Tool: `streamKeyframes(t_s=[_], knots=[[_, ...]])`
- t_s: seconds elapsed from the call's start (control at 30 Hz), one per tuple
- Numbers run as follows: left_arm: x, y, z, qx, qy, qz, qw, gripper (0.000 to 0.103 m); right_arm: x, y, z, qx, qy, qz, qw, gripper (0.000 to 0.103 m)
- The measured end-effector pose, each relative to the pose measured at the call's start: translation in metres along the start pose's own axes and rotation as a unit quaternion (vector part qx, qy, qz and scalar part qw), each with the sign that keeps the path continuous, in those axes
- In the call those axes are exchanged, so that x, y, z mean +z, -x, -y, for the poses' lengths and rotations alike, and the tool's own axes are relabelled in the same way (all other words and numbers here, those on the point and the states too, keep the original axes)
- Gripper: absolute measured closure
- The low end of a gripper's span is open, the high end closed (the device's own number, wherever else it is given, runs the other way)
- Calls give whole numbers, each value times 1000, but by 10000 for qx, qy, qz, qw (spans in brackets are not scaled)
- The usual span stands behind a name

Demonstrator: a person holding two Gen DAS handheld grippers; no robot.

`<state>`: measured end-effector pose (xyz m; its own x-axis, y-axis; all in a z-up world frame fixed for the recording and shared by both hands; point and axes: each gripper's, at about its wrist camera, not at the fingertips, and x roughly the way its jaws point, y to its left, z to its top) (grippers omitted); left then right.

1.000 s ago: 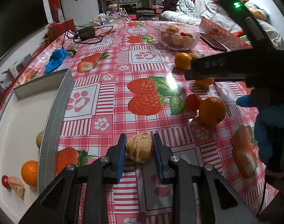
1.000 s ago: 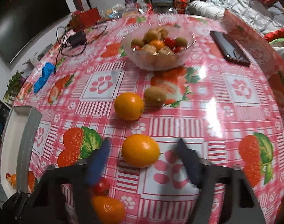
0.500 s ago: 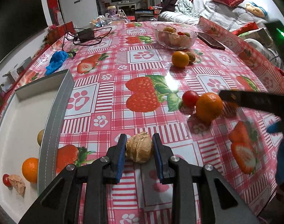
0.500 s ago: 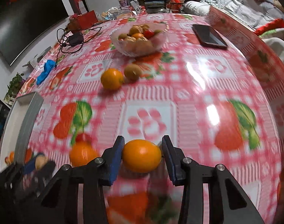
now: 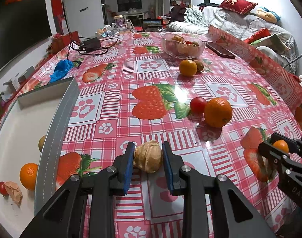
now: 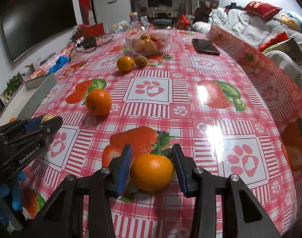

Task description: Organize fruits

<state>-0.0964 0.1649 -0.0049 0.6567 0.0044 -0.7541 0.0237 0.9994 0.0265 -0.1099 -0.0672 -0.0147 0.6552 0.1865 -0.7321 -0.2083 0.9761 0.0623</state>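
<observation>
My left gripper (image 5: 148, 159) is shut on a tan papery husk fruit (image 5: 148, 159), held just above the tablecloth beside the grey-rimmed white tray (image 5: 51, 136). My right gripper (image 6: 151, 169) is shut on an orange fruit (image 6: 151, 172), low over the near table edge; it also shows in the left wrist view (image 5: 280, 145). The tray holds an orange (image 5: 28, 175), a cherry tomato (image 5: 1, 187), a husk fruit (image 5: 14, 191) and a partly hidden yellowish fruit (image 5: 41, 142). Loose on the table are an orange (image 5: 218, 112), a cherry tomato (image 5: 197, 105), another orange (image 5: 188, 67) and a kiwi (image 5: 199, 65).
A glass bowl (image 5: 183, 45) of mixed fruit stands at the back, a black phone (image 5: 220, 49) to its right. A charger with cables (image 5: 91, 44) and a blue cloth (image 5: 61, 69) lie back left. A sofa (image 5: 240, 23) is beyond the table's right edge.
My right gripper closed on the orange fruit and carried it back to the near right table edge. My left gripper has kept hold of the husk fruit, hardly moving.
</observation>
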Motion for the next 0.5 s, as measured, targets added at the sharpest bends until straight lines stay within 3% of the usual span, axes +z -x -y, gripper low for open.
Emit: streamKeyframes(t_s=[0.17,0.5], knots=[[0,0,0,-11,2,17,10000,73,-6,1,-3,-105,46,242,9996,60],[0,-1,0,2,-10,15,10000,73,-8,1,-4,-98,54,306,9995,59]])
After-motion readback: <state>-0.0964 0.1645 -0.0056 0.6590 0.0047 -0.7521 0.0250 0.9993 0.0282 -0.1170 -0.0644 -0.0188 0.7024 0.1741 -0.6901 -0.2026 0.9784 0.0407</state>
